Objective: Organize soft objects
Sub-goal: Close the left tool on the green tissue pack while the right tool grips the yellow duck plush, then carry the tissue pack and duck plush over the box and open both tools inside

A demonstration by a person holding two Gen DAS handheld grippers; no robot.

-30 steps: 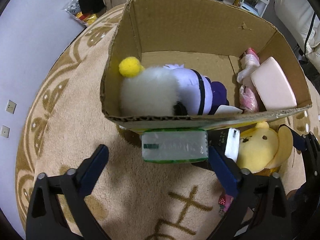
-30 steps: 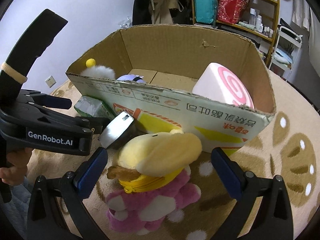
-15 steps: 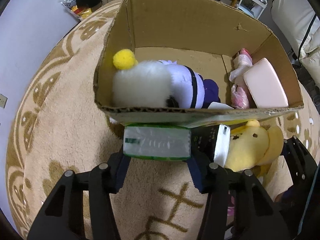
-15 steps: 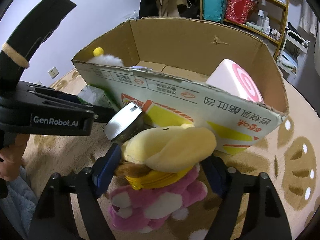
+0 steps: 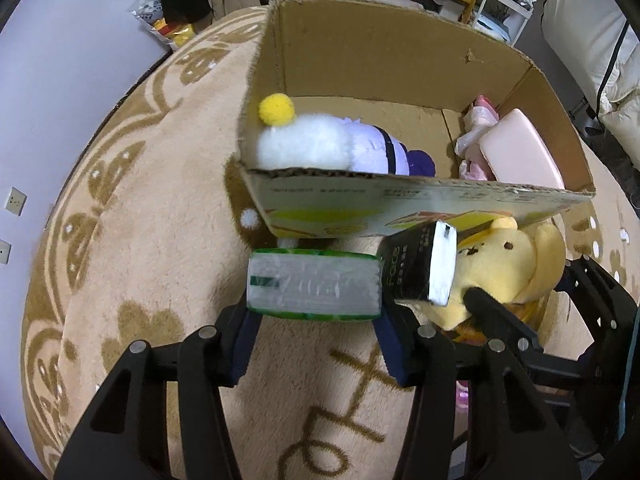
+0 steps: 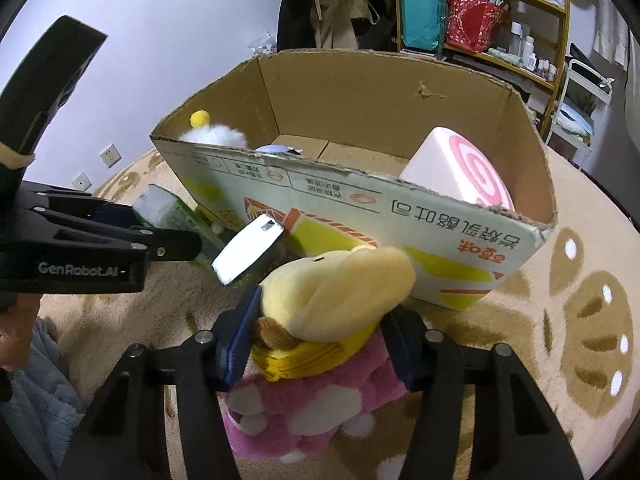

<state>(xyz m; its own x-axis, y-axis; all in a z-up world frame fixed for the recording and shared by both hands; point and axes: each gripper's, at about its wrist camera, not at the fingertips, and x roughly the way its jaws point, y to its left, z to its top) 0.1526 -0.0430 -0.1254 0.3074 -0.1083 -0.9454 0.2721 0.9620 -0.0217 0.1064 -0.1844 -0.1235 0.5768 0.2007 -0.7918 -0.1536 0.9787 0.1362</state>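
Note:
My left gripper is shut on a green tissue pack, held just in front of the cardboard box. A black "Face" pack leans beside it. My right gripper is closing around a yellow plush toy, and its blue pads touch both sides. That toy lies on a pink plush. Inside the box are a white plush with a yellow pom-pom and a pink swirl cushion. The left gripper also shows in the right wrist view.
The box stands on a beige patterned rug. Shelves and hanging clothes line the far wall. A hand and a light blue sleeve are at the lower left of the right wrist view.
The left jaws have closed on the green tissue pack and it sits a little farther from the box. The right jaws have narrowed from wide open onto the yellow plush.

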